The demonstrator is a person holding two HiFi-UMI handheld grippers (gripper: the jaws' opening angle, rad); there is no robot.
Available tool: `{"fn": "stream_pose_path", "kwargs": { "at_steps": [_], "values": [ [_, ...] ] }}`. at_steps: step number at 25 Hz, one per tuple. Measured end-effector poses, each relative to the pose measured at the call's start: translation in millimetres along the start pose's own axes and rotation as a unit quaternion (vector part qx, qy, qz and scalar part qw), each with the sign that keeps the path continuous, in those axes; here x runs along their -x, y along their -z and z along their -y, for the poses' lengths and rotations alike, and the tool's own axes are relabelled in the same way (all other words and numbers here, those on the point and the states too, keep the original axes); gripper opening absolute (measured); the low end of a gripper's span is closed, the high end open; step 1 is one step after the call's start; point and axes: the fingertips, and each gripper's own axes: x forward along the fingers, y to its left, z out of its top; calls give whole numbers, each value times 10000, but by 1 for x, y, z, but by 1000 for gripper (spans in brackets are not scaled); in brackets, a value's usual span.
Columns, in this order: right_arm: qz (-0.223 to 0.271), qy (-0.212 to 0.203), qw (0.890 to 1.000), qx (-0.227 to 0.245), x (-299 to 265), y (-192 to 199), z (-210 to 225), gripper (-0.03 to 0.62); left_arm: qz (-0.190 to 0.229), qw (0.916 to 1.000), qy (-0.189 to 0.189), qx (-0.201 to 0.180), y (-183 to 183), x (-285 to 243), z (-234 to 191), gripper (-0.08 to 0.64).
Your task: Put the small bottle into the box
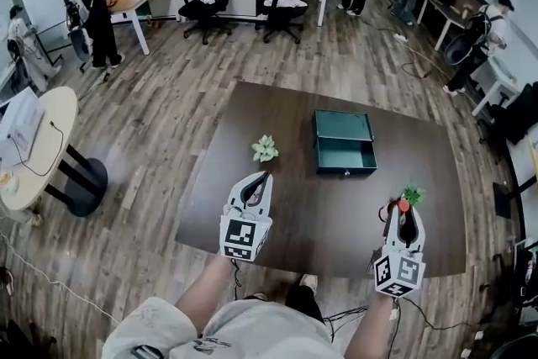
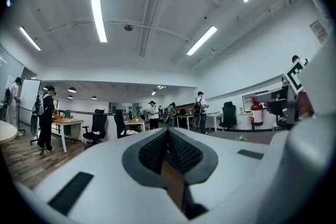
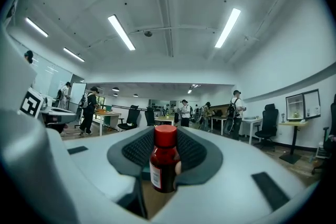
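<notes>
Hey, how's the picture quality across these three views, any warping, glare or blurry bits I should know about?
Head view: strong fisheye, so the table edges and the floorboards bow. Left gripper view: the ceiling lights blow out to white, and the left gripper is soft close to the lens. Right gripper view: the small bottle is fairly sharp, and a black rim rings the frame.

The left gripper [image 1: 262, 181] and right gripper [image 1: 407, 214] are smooth white shells. Dark grey ribbed pads [image 2: 181, 153] line their jaws. Each carries a cube [image 1: 245, 238] printed with black-and-white square markers. Thin black cables [image 1: 393, 324] trail behind. The person wears a light grey short-sleeved top [image 1: 252, 332].
</notes>
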Motion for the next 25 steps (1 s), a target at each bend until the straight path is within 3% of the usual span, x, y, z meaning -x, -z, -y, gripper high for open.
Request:
{"fn": "stream_pose_path", "kwargs": {
  "at_steps": [7, 13, 25],
  "values": [
    [192, -271, 9994, -90, -53, -7, 58, 130, 69, 9994, -319, -62, -19, -57, 25, 2],
    [286, -251, 9992, -136, -70, -9, 108, 130, 152, 9992, -355, -63, -28, -93, 57, 2],
    [227, -134, 9993, -264, -84, 4, 161, 130, 80, 9995, -234, -213, -33, -135, 94, 2]
  ]
}}
